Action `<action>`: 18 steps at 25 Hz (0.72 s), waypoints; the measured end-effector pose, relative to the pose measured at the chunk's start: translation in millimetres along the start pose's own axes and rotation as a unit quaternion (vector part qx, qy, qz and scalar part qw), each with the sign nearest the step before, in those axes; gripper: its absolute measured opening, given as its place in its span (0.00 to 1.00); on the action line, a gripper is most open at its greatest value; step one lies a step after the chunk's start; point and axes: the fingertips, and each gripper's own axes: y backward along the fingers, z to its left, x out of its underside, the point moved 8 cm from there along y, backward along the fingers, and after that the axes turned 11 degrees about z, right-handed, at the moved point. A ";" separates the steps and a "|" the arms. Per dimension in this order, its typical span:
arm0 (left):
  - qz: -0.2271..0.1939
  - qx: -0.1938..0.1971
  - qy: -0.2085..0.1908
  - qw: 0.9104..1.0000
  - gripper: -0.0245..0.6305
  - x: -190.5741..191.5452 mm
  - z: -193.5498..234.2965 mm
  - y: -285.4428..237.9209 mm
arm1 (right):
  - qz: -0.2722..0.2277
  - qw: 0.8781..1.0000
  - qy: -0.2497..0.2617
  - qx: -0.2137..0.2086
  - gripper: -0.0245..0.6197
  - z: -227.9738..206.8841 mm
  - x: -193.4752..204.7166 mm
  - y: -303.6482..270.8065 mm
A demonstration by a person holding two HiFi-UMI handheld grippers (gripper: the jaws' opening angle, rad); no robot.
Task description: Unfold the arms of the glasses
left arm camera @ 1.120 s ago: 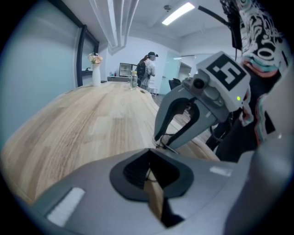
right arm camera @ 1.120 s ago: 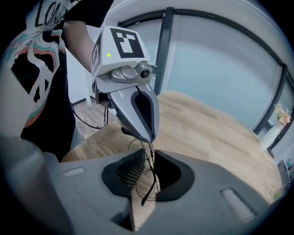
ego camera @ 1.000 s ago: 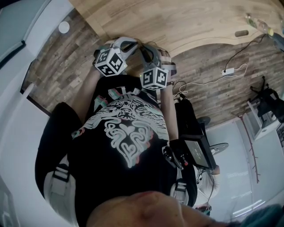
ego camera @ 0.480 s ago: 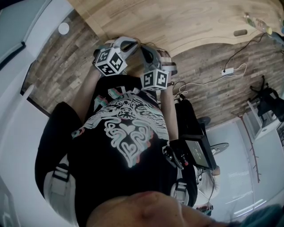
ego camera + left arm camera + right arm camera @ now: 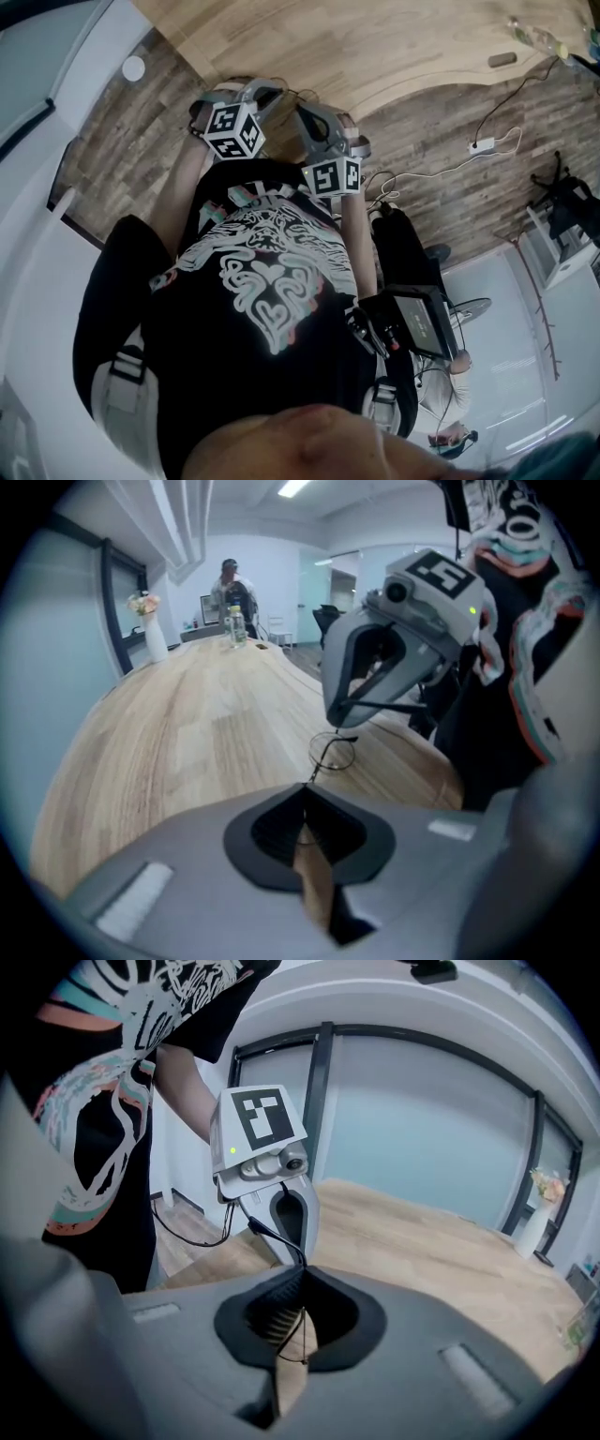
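Observation:
Thin wire-rimmed glasses hang between my two grippers over the near edge of the wooden table. In the left gripper view one round lens shows just past my left gripper, which is shut on a thin wire of the frame. The right gripper faces it from close by, with a black arm of the glasses at its jaws. In the right gripper view my right gripper is shut on thin frame wire, and a black arm runs from it to the left gripper. From the head view both grippers meet at the table edge.
At the table's far end stand a bottle and a vase of flowers, with a person behind them. On the floor lie a power strip with its cable and a dark bag. A window wall lies beyond the table.
Both grippers stay together at the table edge. The right gripper's marker cube has shifted slightly down and turned a little; the head view has moved a bit.

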 end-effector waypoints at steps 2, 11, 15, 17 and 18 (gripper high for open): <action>0.008 -0.002 -0.022 1.000 0.02 -6.3 -0.5 -1.5 | -0.001 1.000 -0.001 0.000 0.04 1.4 0.2 -0.2; 0.034 0.009 -0.117 0.992 0.10 -34.6 -7.3 -10.6 | -0.007 1.000 -0.003 0.000 0.04 1.6 0.8 0.5; 0.045 0.036 -0.131 0.990 0.12 -38.0 -9.0 -11.8 | -0.007 1.000 -0.007 0.001 0.04 -1.1 4.5 2.4; 0.052 0.052 -0.134 0.988 0.14 -38.6 -10.6 -11.8 | -0.007 1.000 -0.006 0.000 0.04 -1.3 5.8 2.6; 0.056 0.059 -0.134 0.988 0.14 -38.5 -11.2 -12.4 | -0.008 1.000 -0.005 -0.001 0.04 -1.4 6.3 2.3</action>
